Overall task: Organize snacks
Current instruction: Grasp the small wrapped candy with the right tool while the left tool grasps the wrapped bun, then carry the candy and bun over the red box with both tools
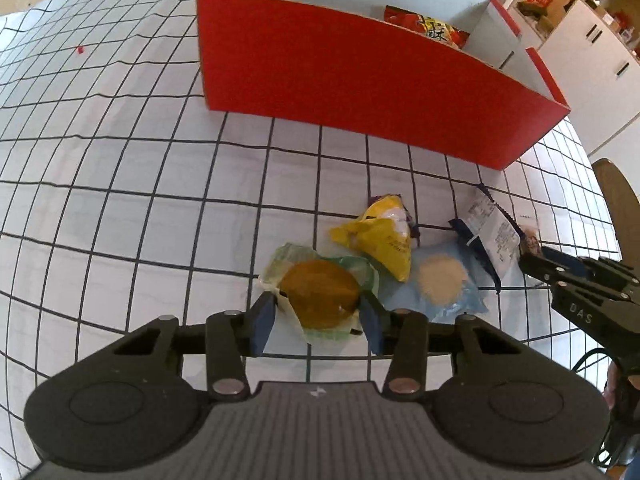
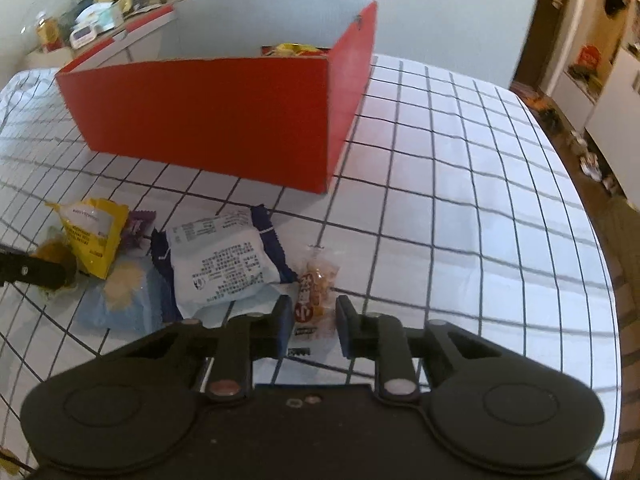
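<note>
only "das" reads clearly, on the right gripper (image 1: 530,258).

Snack packets (image 1: 390,240) before box (image 1: 360,92) — on tablecloth (image 1: 120,200)

Left tongs (image 1: 318,314): low over the bench, jaws parted, blue pads (image 1: 264,318) flanking a wrapped round pastry (image 1: 320,294). Pads at or almost at the wrapper edges; contact unclear, no squeeze visible.

Right tongs (image 2: 311,322): also low, jaws parted, a small clear snack packet (image 2: 316,300) sitting between the tips with a gap on each side.

From the left wrist view the right tongs come in from the right edge, angled toward the left ones, with the person's hand (image 1: 622,396) on the grip.
</note>
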